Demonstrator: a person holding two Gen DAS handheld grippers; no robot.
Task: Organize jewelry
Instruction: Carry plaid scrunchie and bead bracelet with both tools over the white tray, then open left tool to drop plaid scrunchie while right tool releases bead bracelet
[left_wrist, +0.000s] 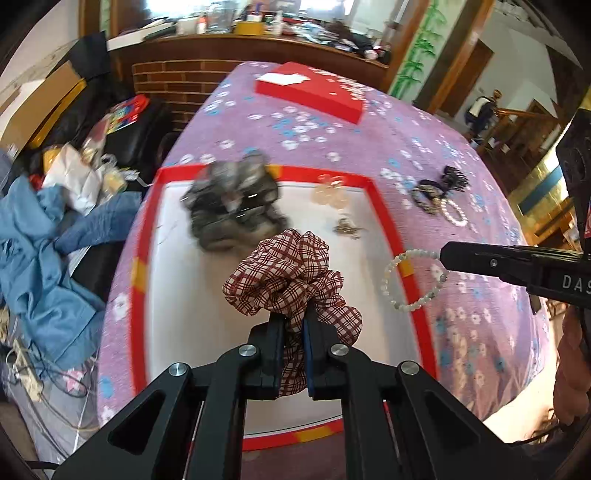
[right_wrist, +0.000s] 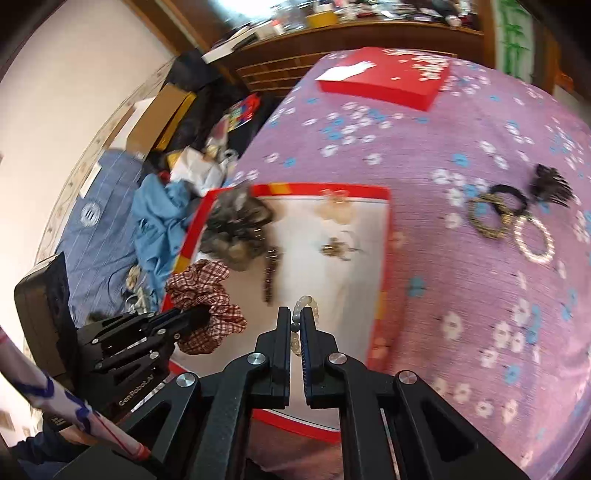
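My left gripper (left_wrist: 294, 323): matt black plastic with bright metal screws, holding a soft checked cloth scrunchie (left_wrist: 291, 273). My right gripper (right_wrist: 295, 321): same finish, holding a bracelet (right_wrist: 304, 314) of smooth, glossy pale beads. Bench cover (right_wrist: 461, 147): coarse-woven, matt purple floral cloth; tray (left_wrist: 384, 206): smooth red rim.

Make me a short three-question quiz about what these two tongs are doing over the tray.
1. True or false: the left tongs grip a plaid scrunchie.
2. What do the right tongs hold? A) pale bead bracelet B) black hair claw C) red box lid
3. Fill in: the grey scrunchie lies inside the red-rimmed ____.

Key: 1 true; 2 A; 3 tray.
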